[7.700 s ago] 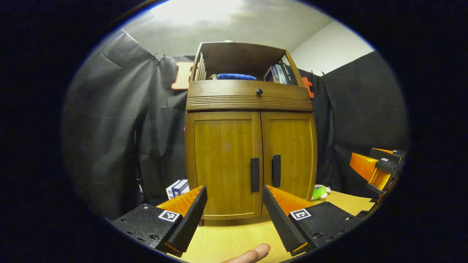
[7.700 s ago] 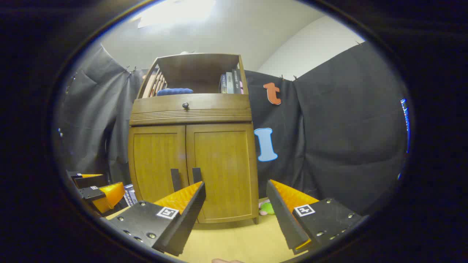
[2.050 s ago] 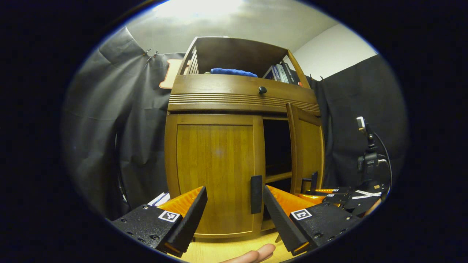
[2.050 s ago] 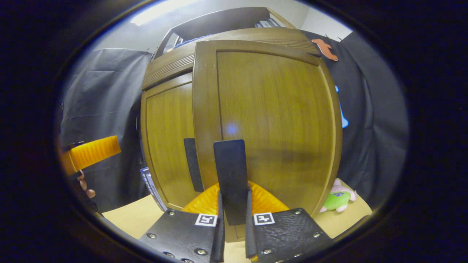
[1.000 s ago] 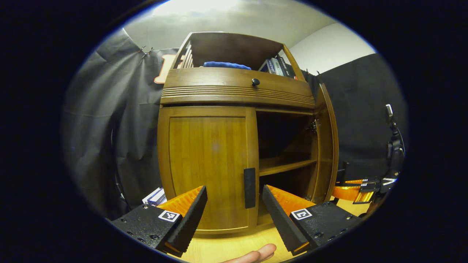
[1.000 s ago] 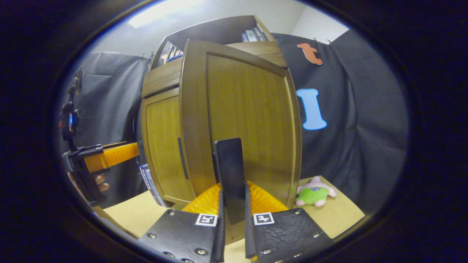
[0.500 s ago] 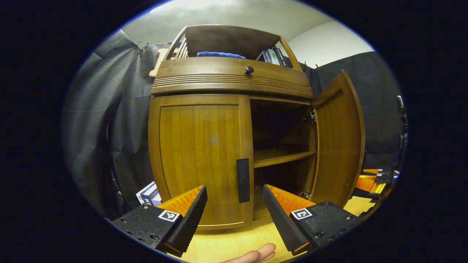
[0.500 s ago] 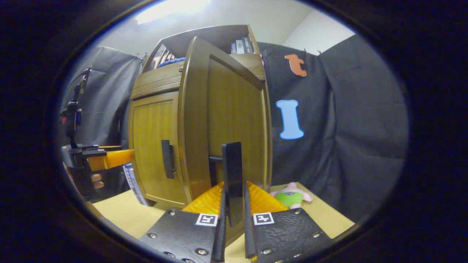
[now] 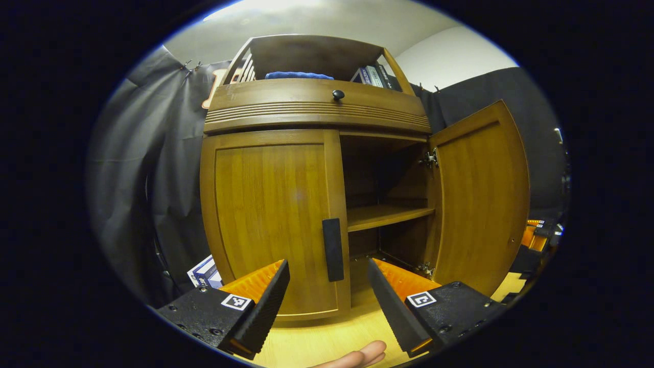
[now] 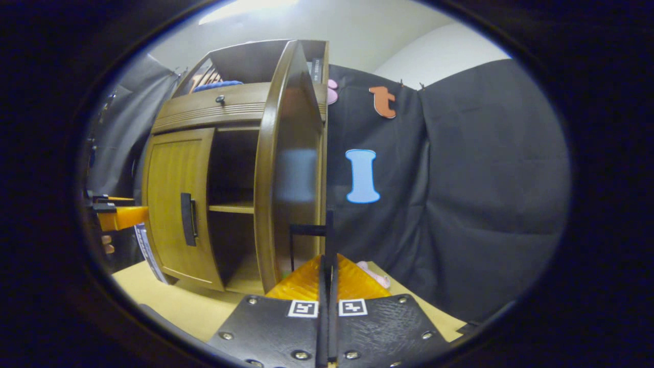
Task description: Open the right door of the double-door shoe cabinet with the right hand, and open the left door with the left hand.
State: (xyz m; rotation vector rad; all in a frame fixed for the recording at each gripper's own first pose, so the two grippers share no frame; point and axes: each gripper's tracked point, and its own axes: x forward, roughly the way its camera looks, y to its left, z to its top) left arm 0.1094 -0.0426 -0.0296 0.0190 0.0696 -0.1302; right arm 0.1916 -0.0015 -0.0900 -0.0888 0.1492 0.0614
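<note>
The wooden shoe cabinet (image 9: 311, 110) fills the left gripper view. Its left door (image 9: 268, 214) is closed, and the black handle (image 9: 333, 249) stands just ahead, framed by the spread fingers of my open left gripper (image 9: 327, 271). The right door (image 9: 480, 199) is swung wide, showing an inner shelf (image 9: 386, 215). In the right gripper view that right door (image 10: 286, 179) is edge-on, and my right gripper (image 10: 328, 271) is shut on its thin black handle (image 10: 327, 232). The left gripper (image 10: 120, 217) shows far left, near the left door (image 10: 173, 204).
A blue cloth (image 9: 299, 75) and books (image 9: 370, 75) sit in the top shelf above a drawer knob (image 9: 338, 94). A box (image 9: 204, 270) leans at the cabinet's left foot. A plush toy (image 10: 373, 273) lies behind the open door. The tabletop (image 9: 327, 337) is light wood.
The right door has swung from half open to wide open, with my right gripper still shut on its handle. The left gripper has edged closer to the left door's handle.
</note>
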